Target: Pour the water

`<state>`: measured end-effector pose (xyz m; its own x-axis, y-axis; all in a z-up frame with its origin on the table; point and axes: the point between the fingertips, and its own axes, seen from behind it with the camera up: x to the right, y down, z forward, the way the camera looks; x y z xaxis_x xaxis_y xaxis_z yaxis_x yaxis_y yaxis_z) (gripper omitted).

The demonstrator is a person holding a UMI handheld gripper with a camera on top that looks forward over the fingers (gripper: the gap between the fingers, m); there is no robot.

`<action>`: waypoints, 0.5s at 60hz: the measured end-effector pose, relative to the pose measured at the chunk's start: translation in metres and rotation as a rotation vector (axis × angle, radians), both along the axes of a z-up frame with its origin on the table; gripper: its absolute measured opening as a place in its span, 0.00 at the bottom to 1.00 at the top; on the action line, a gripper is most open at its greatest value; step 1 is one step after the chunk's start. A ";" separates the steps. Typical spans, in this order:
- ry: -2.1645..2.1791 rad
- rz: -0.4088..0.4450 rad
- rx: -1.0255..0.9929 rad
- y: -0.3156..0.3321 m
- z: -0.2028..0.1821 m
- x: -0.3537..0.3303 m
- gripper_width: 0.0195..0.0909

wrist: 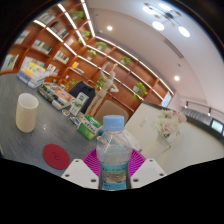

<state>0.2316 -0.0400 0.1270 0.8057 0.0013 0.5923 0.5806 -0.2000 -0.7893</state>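
A clear plastic water bottle (113,155) with a pale blue cap and a light label stands upright between my fingers. Both magenta pads (92,161) press against its sides, so my gripper (113,165) is shut on the bottle. The bottle seems lifted off the grey table (40,140). A cream-coloured cup (27,112) stands on the table well to the left, beyond the fingers. A flat red coaster (55,154) lies on the table to the left of the bottle, just ahead of the left finger.
Small boxes and a green-labelled item (90,125) sit on the table behind the bottle. Wooden shelves (70,50) with plants line the far wall. A white counter (165,125) stretches to the right.
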 end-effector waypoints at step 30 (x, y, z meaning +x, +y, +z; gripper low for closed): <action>-1.032 0.213 0.078 0.037 0.034 -0.160 0.16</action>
